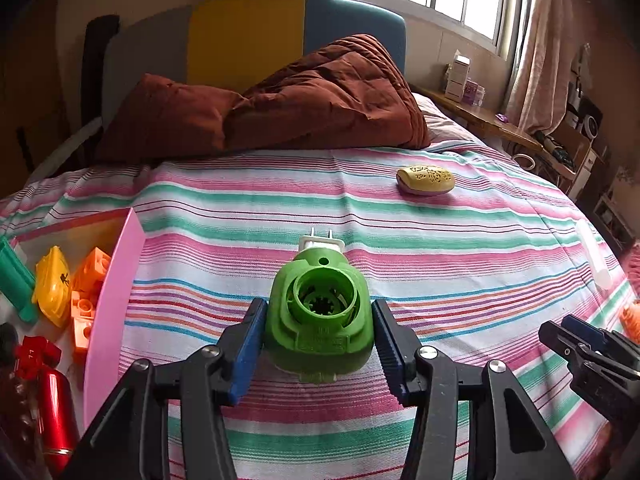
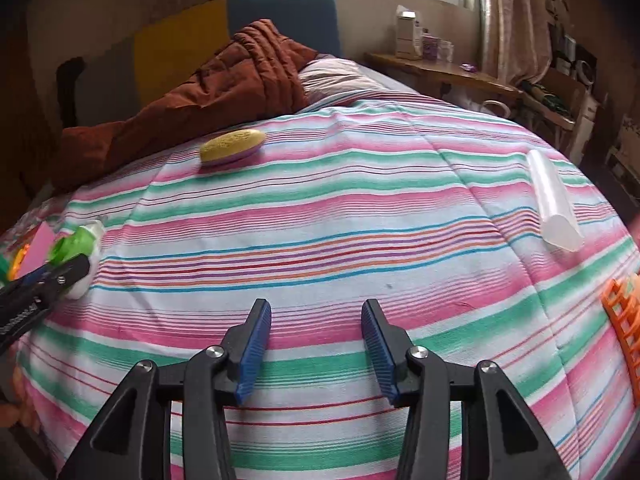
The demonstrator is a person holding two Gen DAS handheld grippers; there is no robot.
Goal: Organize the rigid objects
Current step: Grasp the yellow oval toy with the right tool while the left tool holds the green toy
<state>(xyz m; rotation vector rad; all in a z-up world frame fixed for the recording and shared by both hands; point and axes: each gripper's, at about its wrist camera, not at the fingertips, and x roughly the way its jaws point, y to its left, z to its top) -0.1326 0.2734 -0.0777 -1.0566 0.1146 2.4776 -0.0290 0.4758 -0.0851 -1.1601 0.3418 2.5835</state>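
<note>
One green plug-in device (image 1: 320,316) with a white two-pin plug at its far end lies on the striped bedsheet (image 1: 440,248), between the blue pads of the left gripper (image 1: 319,344). The left pad touches its side; whether the right pad presses is hard to tell, so a firm grip cannot be confirmed. In the right wrist view the device shows only as a green and white sliver at the left edge.

The right gripper (image 2: 316,350) hangs over bare sheet, jaws apart with nothing between them.

Just left of the device stands one pink-walled box (image 1: 116,300), cut off by the frame. Inside it are one yellow toy (image 1: 52,286), at least two orange blocks (image 1: 86,300), one green piece (image 1: 16,284) and one red cylinder (image 1: 56,412); the rest is too dark to make out.

Further out lie one yellow oval case (image 1: 426,179), one clear tube (image 2: 554,204) and one orange ridged piece (image 2: 624,316), half out of view. One brown quilt (image 1: 320,100) sits bunched at the headboard.
</note>
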